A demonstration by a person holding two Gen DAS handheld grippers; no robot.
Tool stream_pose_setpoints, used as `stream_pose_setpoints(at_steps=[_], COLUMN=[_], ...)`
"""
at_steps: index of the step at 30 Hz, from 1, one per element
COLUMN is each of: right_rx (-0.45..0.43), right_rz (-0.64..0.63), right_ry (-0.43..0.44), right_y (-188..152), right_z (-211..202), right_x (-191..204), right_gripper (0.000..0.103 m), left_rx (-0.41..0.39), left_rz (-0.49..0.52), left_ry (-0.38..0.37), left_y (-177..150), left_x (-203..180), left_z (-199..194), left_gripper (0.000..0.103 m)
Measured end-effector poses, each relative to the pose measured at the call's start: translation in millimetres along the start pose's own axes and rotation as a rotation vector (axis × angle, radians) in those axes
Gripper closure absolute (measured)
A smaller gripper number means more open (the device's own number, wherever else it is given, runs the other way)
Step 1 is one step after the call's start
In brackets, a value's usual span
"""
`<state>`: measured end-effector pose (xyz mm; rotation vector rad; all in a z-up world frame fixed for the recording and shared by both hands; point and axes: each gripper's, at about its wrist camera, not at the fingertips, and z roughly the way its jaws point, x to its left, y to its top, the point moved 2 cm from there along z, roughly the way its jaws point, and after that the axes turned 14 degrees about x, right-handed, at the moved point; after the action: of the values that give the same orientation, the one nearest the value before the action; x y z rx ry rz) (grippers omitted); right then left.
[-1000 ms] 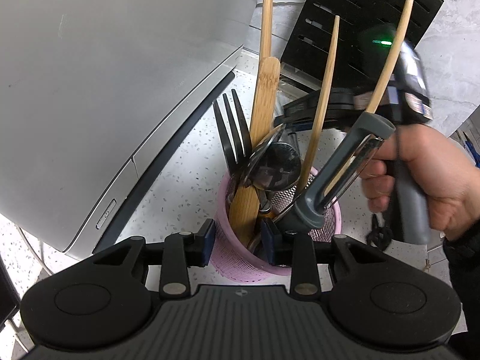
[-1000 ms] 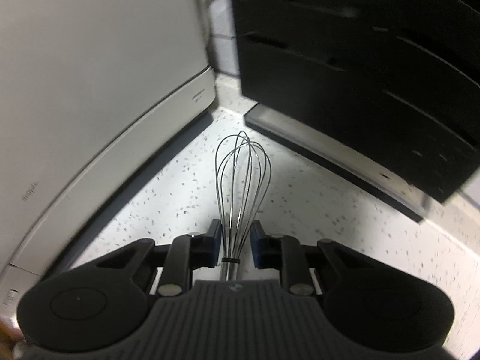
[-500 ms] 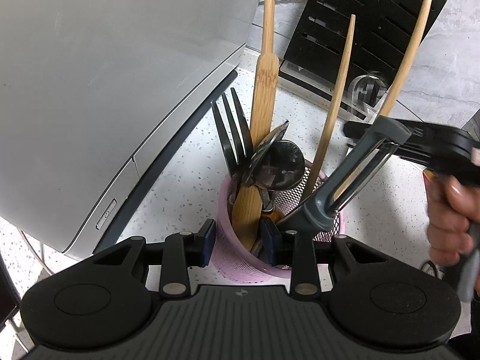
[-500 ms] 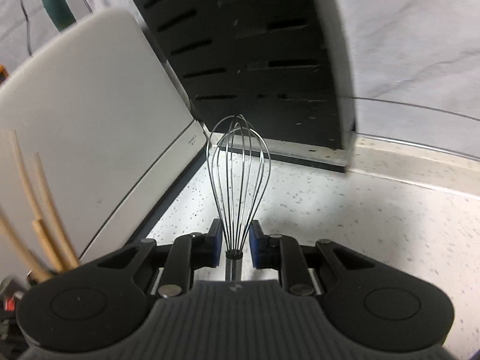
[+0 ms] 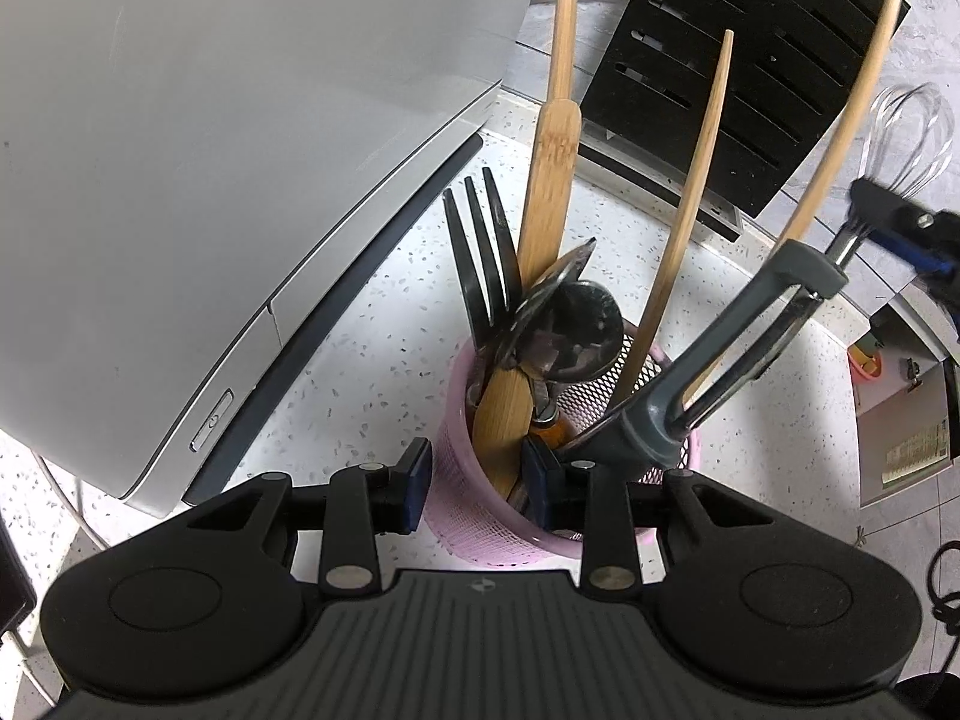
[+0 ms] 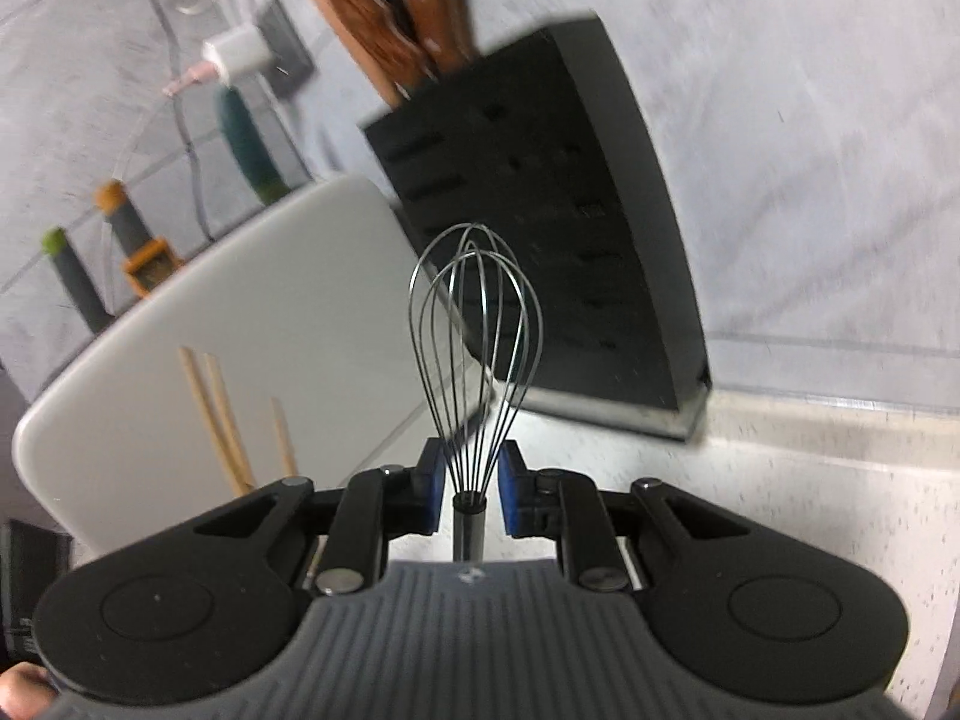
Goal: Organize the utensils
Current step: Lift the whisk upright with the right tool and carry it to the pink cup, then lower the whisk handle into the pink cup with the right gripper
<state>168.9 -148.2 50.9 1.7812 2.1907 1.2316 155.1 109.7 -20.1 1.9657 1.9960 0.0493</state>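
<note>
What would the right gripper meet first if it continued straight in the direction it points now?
Probably the black knife block: it stands directly behind the whisk that the right gripper holds. Depth is unclear.

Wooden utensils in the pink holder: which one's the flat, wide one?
The bamboo spatula, on the left beside the black fork; the other two wooden sticks are thin and round.

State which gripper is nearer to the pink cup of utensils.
Left. The left gripper straddles the pink cup's rim; the right gripper is off to the side, holding a whisk.
</note>
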Motion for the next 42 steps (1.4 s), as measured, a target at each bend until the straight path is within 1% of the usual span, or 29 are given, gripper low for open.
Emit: stream_pose_setpoints(at_steps=[4, 11, 13, 16, 21, 27, 32, 37, 42], right_rx=[-0.029, -0.091, -0.106, -0.116, -0.095, -0.097, -0.051, -0.045, -0.002], right_rz=[-0.035, -0.092, -0.118, -0.174, -0.277, -0.368, -0.387, -0.405, -0.42], right_ry=[0.027, 0.116, 0.139, 0.152, 0.163, 0.142, 0.109, 0.115, 0.133], right_y=[2.4, 9.2, 6.5, -2.5, -20.1, -37.5, -48.5, -51.4, -48.5], right_z=[-13.0, -41.3, -44.6, -40.7, -27.6, -15.1, -0.5, 0.9, -4.8], right_x=[12.4, 30.9, 38.4, 51.8, 71.8, 83.4, 81.6, 83.7, 80.7], right_gripper=[0.087, 0.087, 0.087, 0.087, 0.087, 0.087, 0.087, 0.087, 0.088], left_rx=[0.001, 0.003, 0.004, 0.004, 0.004, 0.004, 0.006, 0.004, 0.004], left_rz=[0.0, 0.003, 0.003, 0.004, 0.003, 0.004, 0.007, 0.003, 0.0], left_ry=[0.0, 0.0, 0.0, 0.002, 0.0, -0.002, -0.002, -0.007, -0.018], left_y=[0.6, 1.6, 1.8, 1.4, 1.3, 0.9, 0.3, 0.5, 0.7], left_x=[0.1, 0.9, 1.4, -0.5, -0.7, -0.5, -0.7, -0.2, 2.9], left_z=[0.1, 0.9, 1.0, 1.1, 1.3, 1.7, 1.7, 1.8, 1.6], left_gripper=[0.066, 0.066, 0.066, 0.066, 0.066, 0.066, 0.066, 0.066, 0.066])
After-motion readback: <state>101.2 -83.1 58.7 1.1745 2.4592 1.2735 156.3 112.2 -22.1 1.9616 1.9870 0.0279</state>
